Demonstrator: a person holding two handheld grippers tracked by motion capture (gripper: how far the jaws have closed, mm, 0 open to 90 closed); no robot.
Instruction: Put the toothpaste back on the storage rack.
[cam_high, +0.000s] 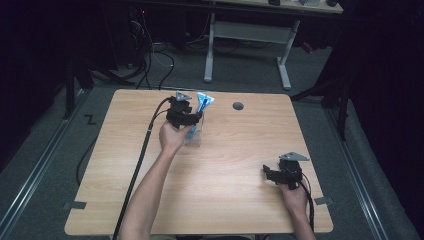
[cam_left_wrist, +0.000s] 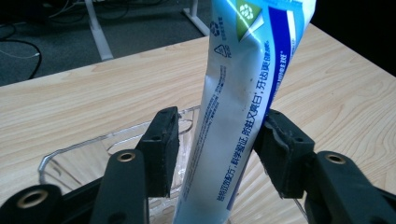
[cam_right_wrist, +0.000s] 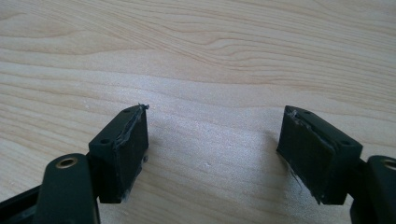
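Note:
A white and blue toothpaste tube (cam_left_wrist: 243, 93) stands upright in a clear plastic container (cam_left_wrist: 84, 154) on the wooden table (cam_left_wrist: 70, 102). My left gripper (cam_left_wrist: 218, 140) is open around the tube: there is a gap at the left pad, and the right pad is close against the tube's edge. In the high view the left gripper (cam_high: 192, 117) sits at the tube (cam_high: 204, 101) and the container (cam_high: 193, 137) near the table's far middle. My right gripper (cam_high: 267, 173) rests low over the near right of the table. It is open (cam_right_wrist: 212, 140) with bare wood between its pads.
A round cable hole (cam_high: 238, 106) lies in the tabletop to the right of the tube. The left gripper's cable (cam_high: 140, 165) trails across the table's left half. Behind the table stand white desk legs (cam_high: 284, 62) and floor cables (cam_high: 150, 55).

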